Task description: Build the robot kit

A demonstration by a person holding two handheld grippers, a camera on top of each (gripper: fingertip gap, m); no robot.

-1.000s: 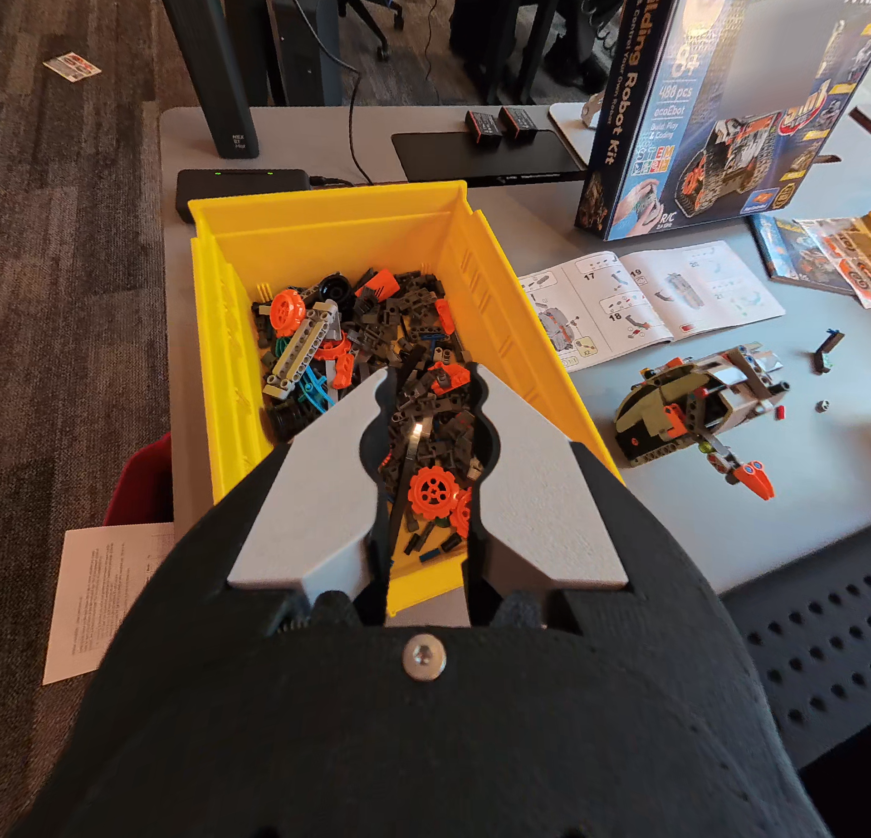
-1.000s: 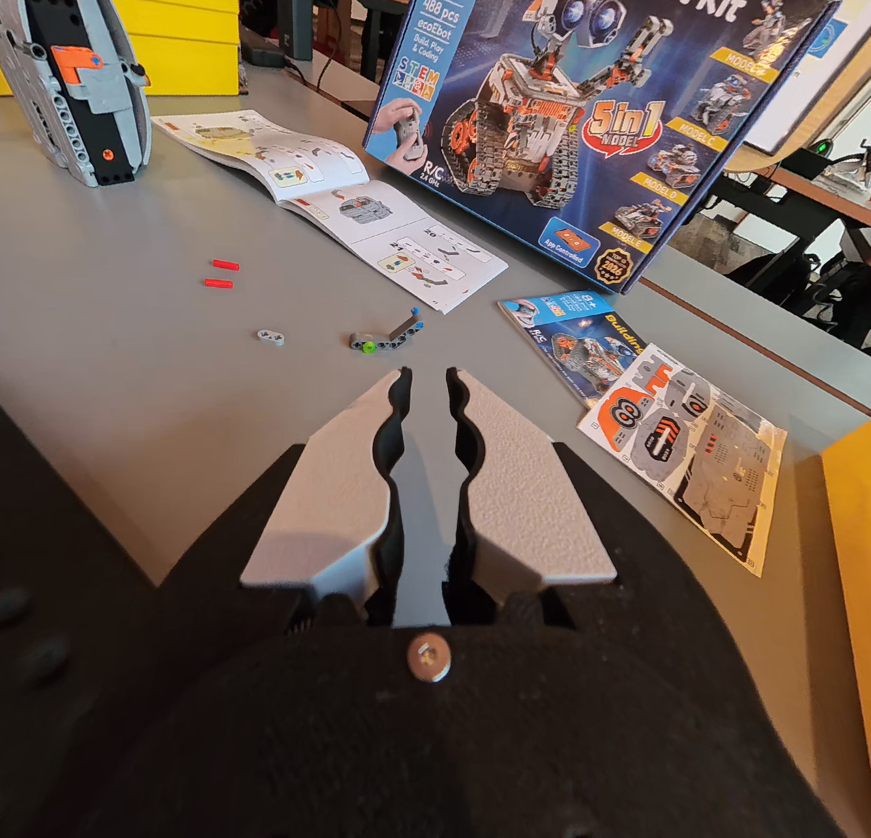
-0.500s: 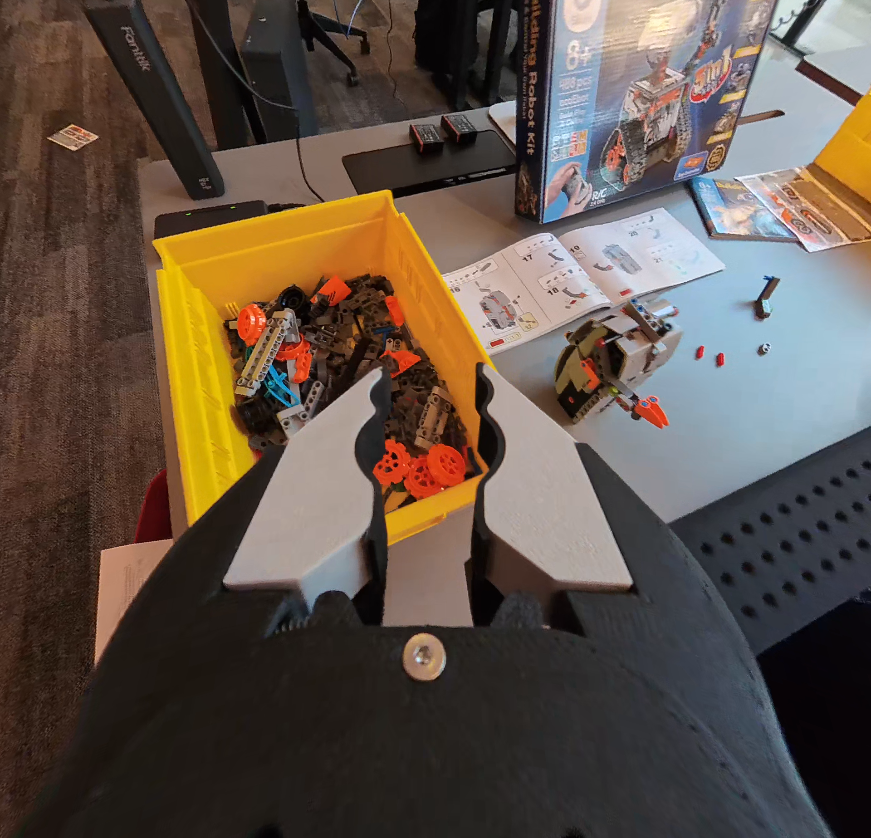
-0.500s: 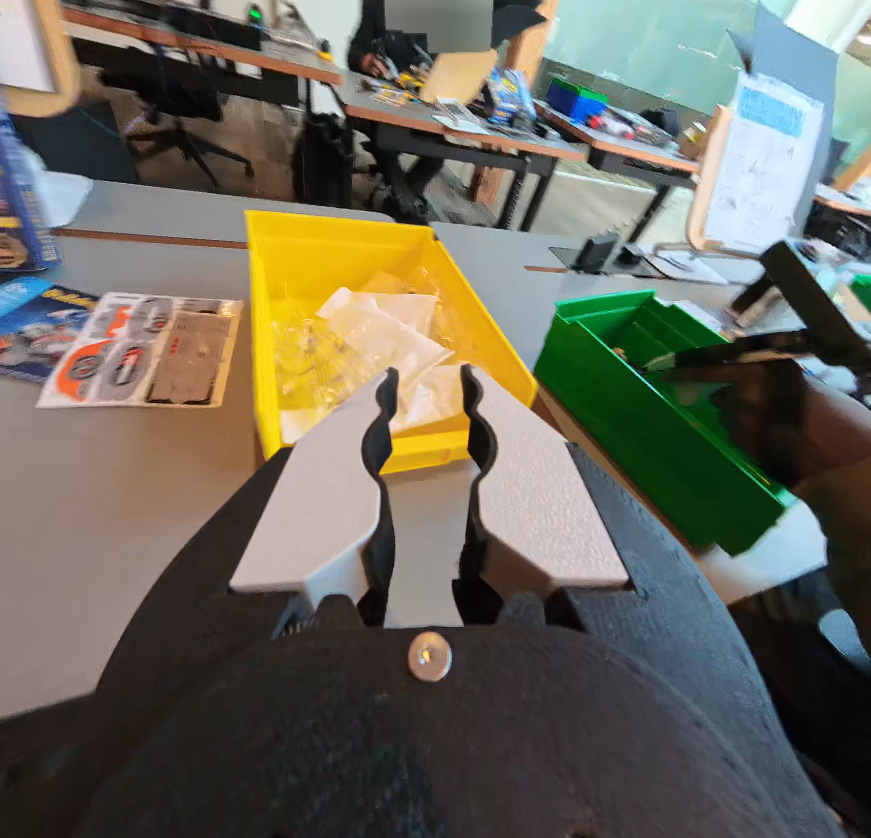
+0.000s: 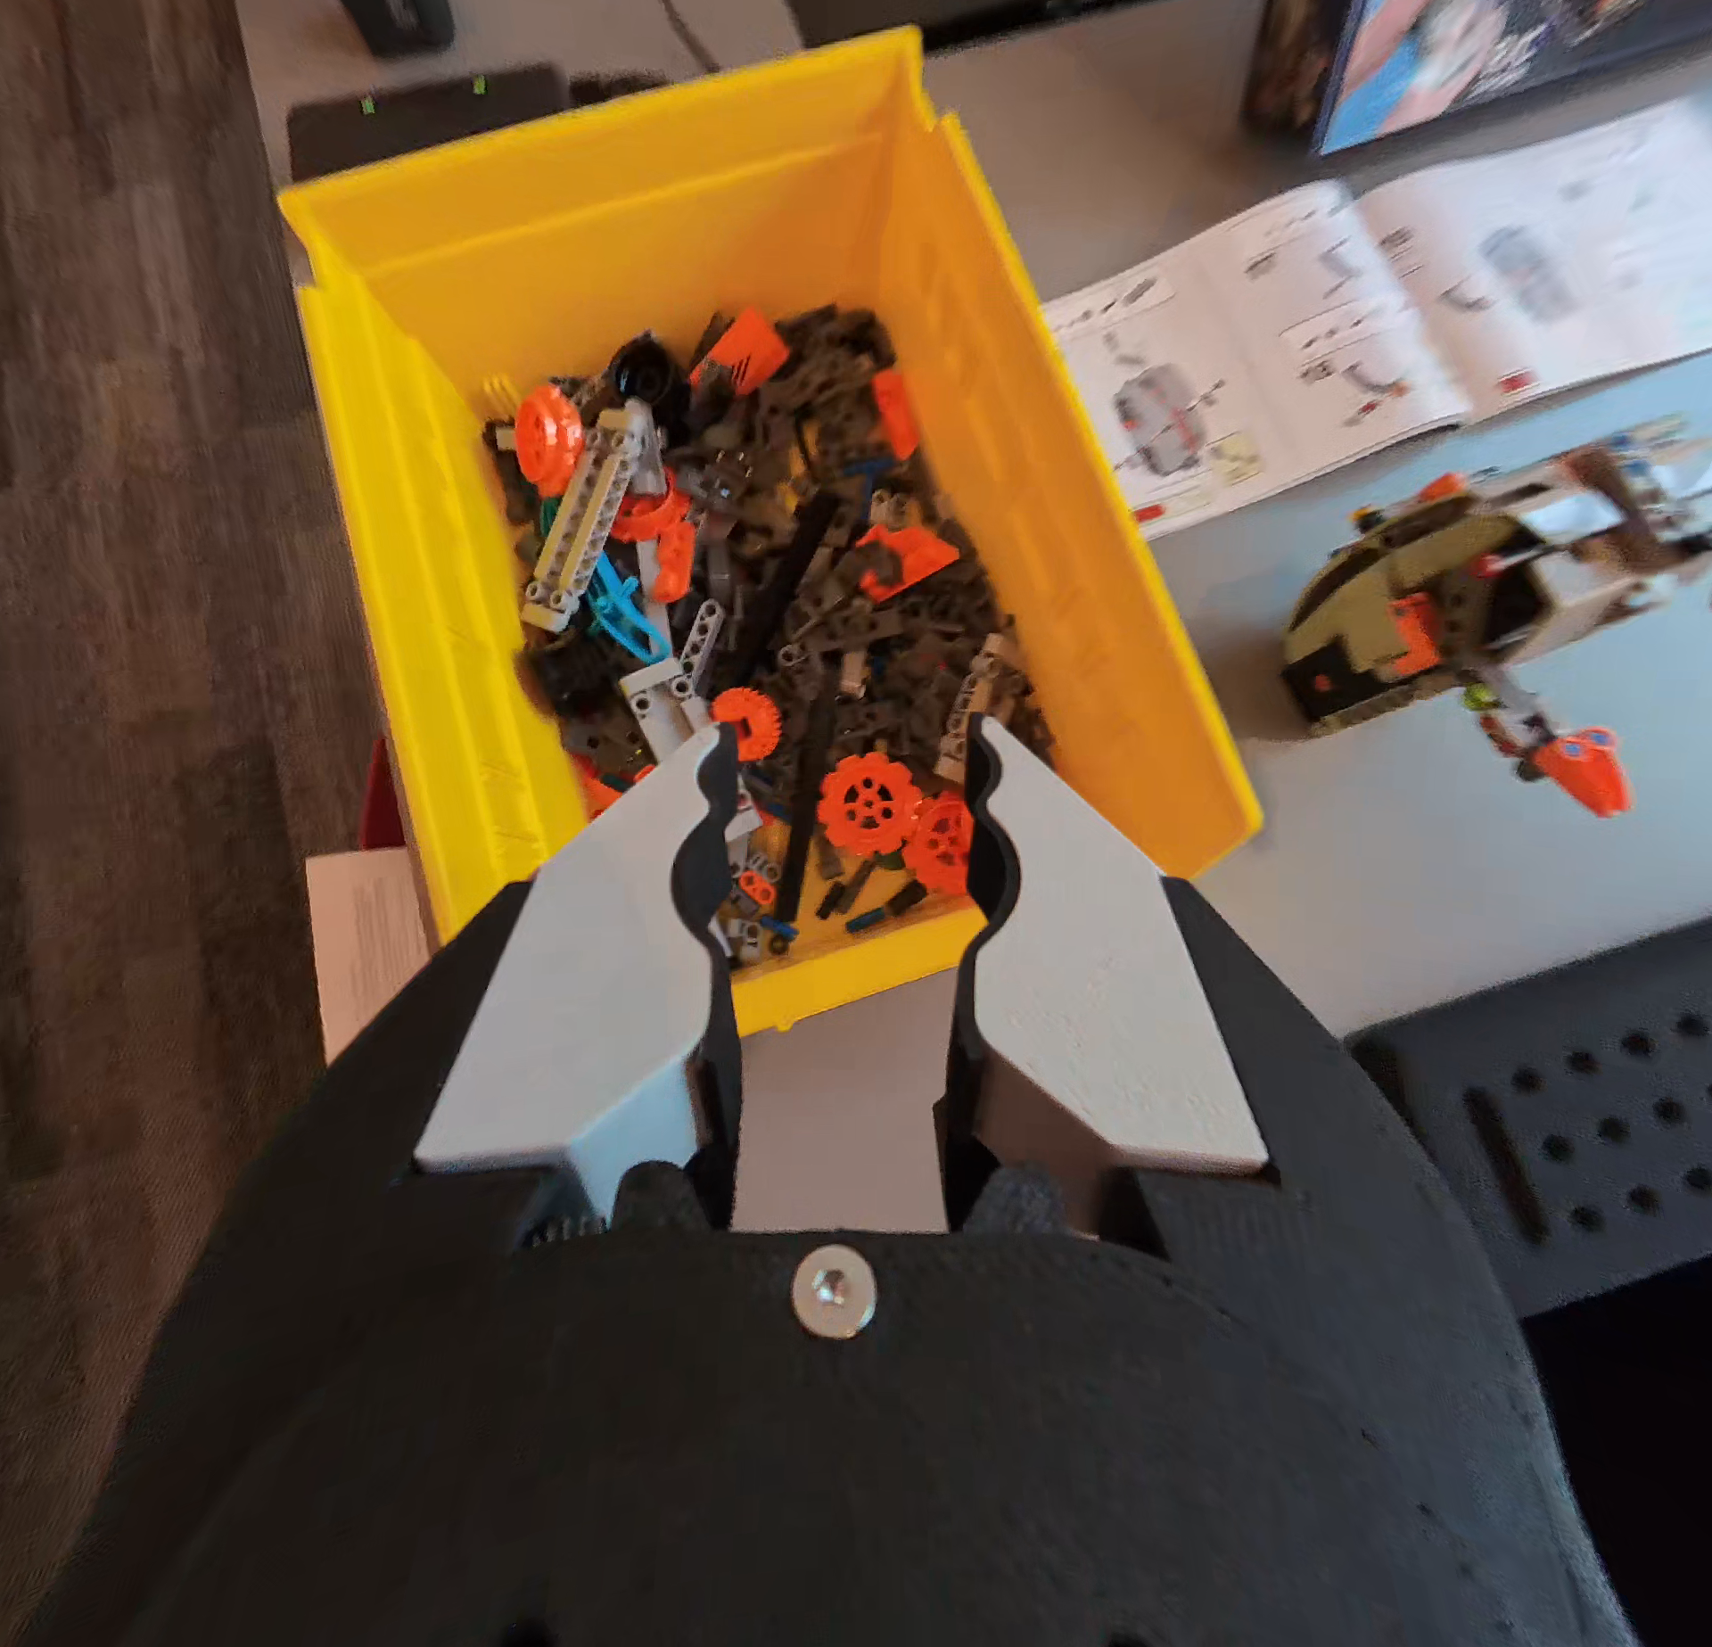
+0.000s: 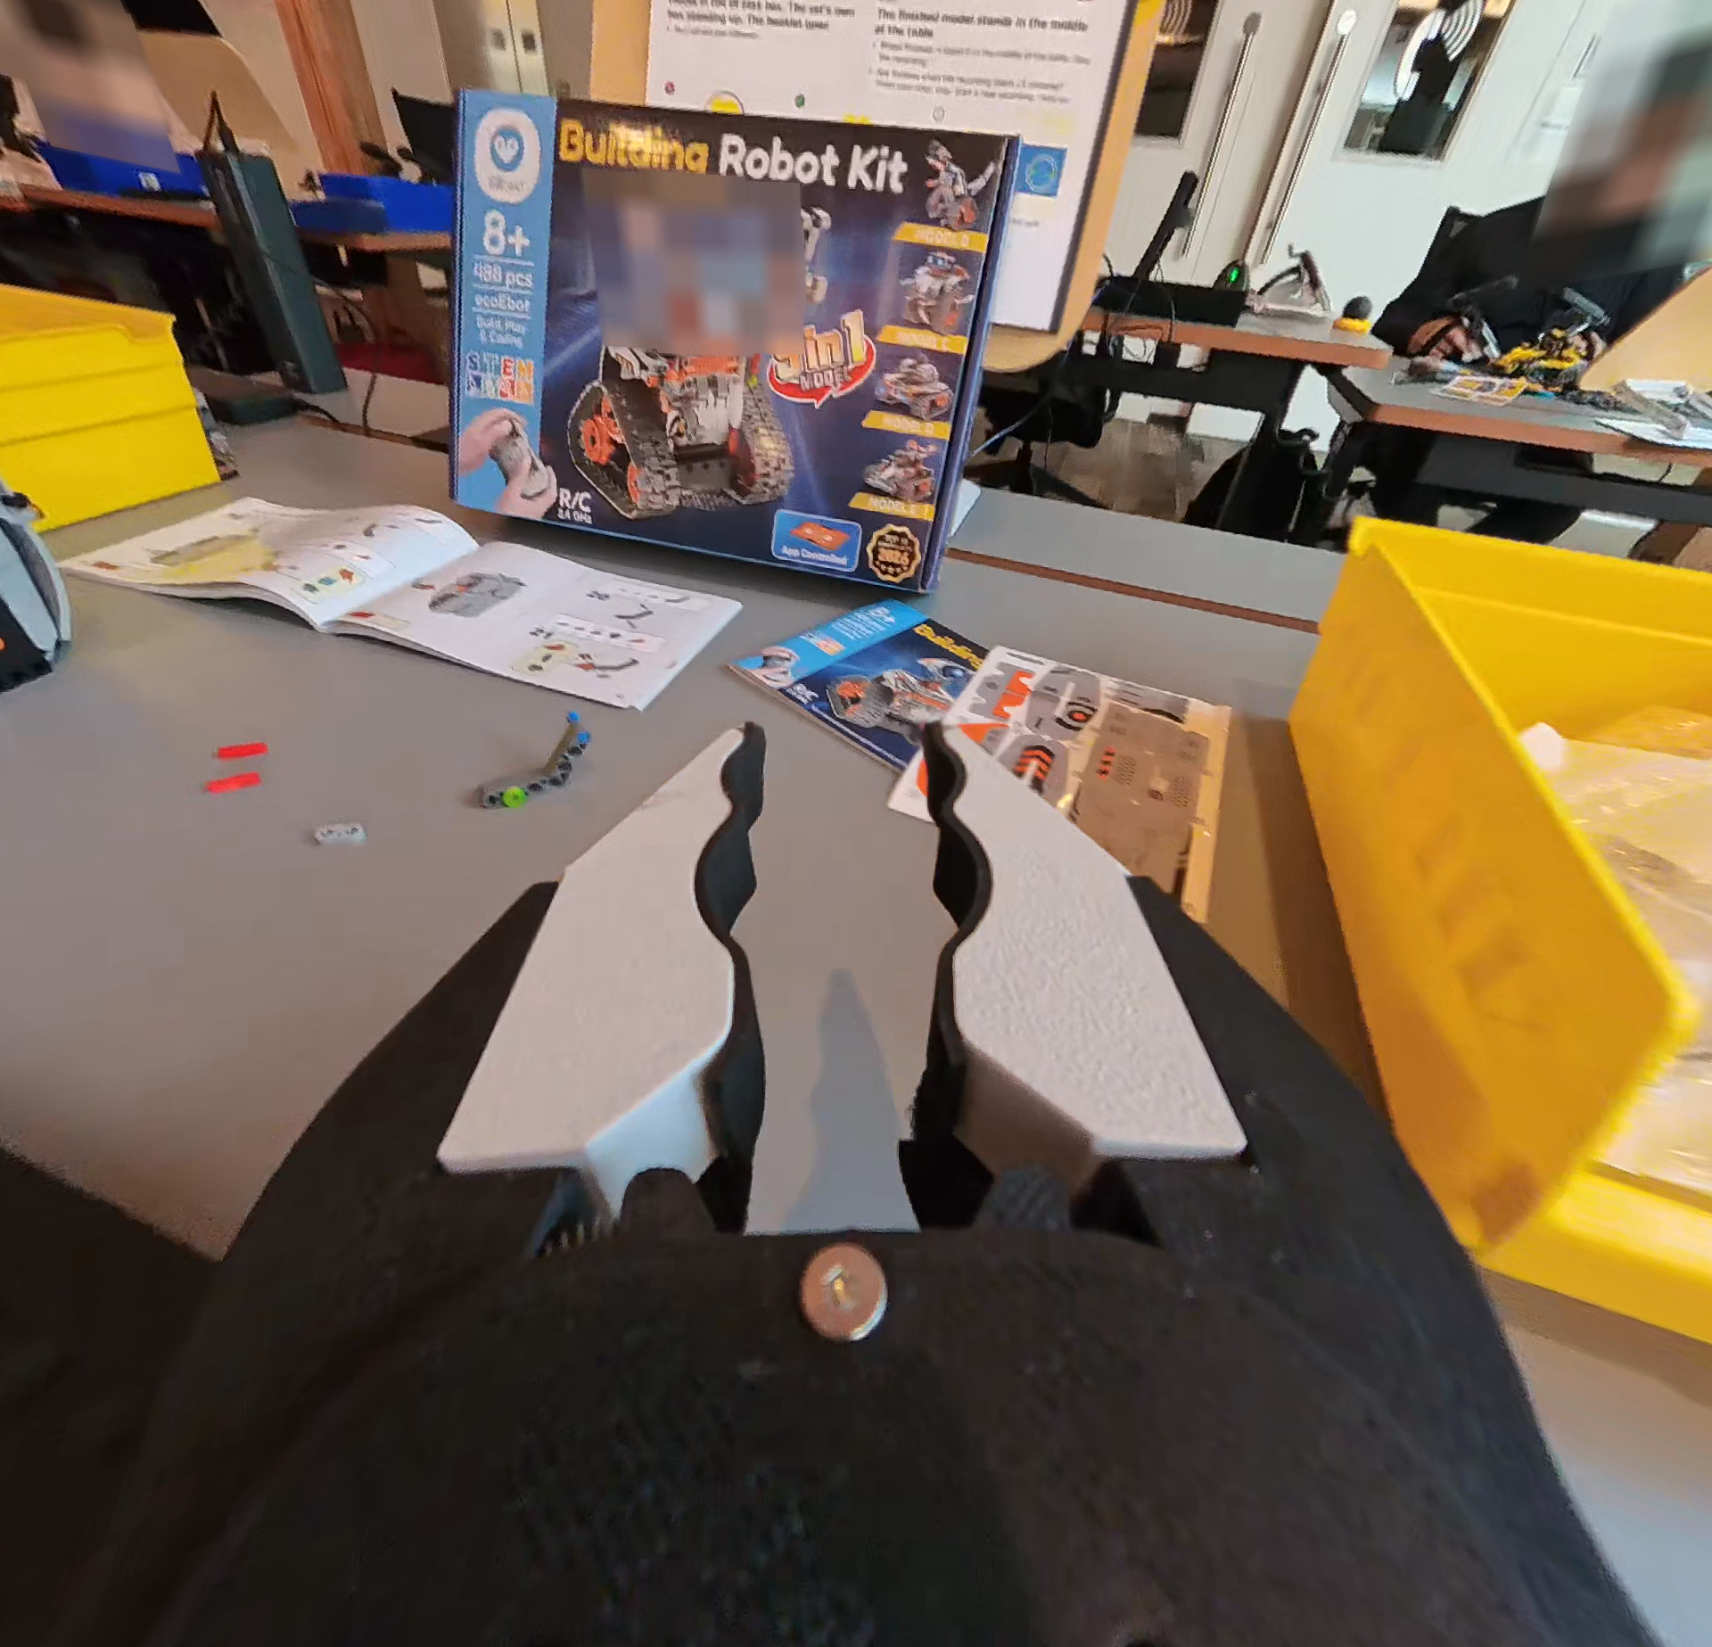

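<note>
The left gripper hangs with jaws apart and empty over the near end of a yellow plastic bin of black, grey and orange building pieces, seemingly not touching them. The right gripper, also spread and empty, hovers above the grey table, near a small bent grey beam to its left.

Tabletop, right wrist view: kit box upright at rear centre. Open booklet before it, to the left. Leaflet and sticker sheet before it, to the right. Bin at right edge. Loose pieces front left. Left wrist view: parts bin left of the booklet and the partly built model.
</note>
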